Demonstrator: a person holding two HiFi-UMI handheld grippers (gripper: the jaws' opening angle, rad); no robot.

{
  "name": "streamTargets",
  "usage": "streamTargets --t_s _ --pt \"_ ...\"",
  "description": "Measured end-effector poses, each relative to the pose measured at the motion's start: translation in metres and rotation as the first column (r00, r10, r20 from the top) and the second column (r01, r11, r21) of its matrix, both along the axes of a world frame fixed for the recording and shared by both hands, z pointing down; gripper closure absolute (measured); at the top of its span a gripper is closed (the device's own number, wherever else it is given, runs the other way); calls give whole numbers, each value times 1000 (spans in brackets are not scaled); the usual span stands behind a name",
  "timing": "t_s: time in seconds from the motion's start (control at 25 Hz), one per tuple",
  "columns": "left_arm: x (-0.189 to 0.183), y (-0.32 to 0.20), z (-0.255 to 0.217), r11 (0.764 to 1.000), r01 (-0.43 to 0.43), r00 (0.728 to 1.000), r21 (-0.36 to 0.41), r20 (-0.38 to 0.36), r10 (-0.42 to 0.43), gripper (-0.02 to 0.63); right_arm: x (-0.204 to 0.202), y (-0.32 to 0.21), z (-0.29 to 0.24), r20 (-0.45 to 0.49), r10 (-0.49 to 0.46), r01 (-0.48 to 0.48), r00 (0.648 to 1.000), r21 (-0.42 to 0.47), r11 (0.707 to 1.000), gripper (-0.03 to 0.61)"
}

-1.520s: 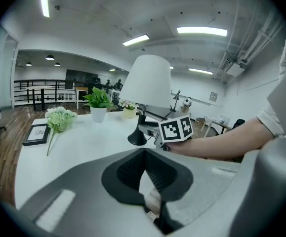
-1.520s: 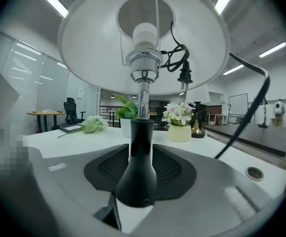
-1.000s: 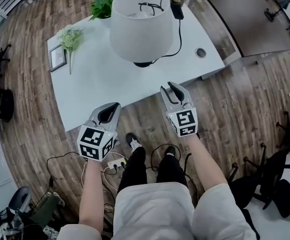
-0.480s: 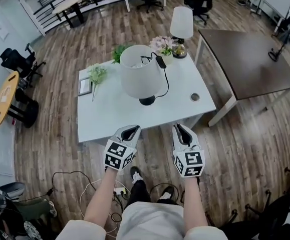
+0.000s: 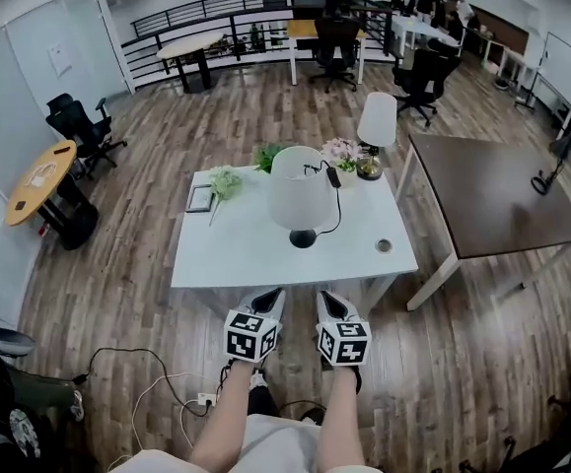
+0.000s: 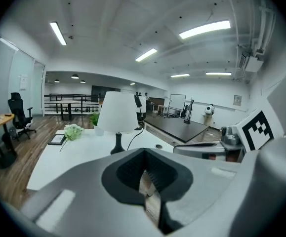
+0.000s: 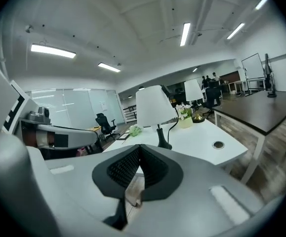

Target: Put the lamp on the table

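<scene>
**The Lamp Is Set on the White Worktop**

The lamp [image 5: 300, 197] is seen standing upright near the middle of the white worktop [image 5: 226, 259]. Its white shade is held up on a thin black stem with a round black foot. A black cord [image 5: 336, 210] is hung from the top of the shade and is run down the right side to the foot.

Behind the lamp, a green plant [image 5: 268, 156], some pink flowers [image 5: 342, 152] and a second lamp [image 5: 377, 122] are lined up along the far edge. Some pale flowers [image 5: 225, 180] and a small picture frame [image 5: 200, 198] are placed to the lamp's left. A round hole [image 5: 384, 246] is cut in the worktop near its front right corner. A dark table [image 5: 492, 195] is set off to the right.

The left gripper [image 5: 268, 300] and the right gripper [image 5: 330, 302] are held side by side over the wooden floor [image 5: 117, 294]. They are kept just in front of the worktop's near edge, well apart from the lamp. The left fingers [image 6: 128, 169] are pressed together, and nothing is held between them. The right fingers [image 7: 120, 169] are closed the same way, with nothing caught in them.
</scene>
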State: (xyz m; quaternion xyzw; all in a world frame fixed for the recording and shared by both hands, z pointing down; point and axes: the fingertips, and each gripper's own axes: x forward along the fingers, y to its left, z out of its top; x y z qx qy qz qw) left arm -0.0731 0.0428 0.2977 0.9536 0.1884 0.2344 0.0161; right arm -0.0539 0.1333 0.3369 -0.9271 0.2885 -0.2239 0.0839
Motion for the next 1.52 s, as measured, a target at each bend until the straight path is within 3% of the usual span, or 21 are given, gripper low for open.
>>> streamTargets --t_s 0.16,0.44,1.52 --pt "-23 7 4 999 -25 1000 27 2 25 614 -22 -3 1 -8 -30 30 1000 -21 999 552" --pt "-41 14 22 999 -38 999 4 24 38 614 -41 14 21 38 -18 20 999 -37 999 552" --pt "-54 15 18 999 -38 999 -24 24 38 614 -58 17 12 30 -14 17 999 -68 998 554"
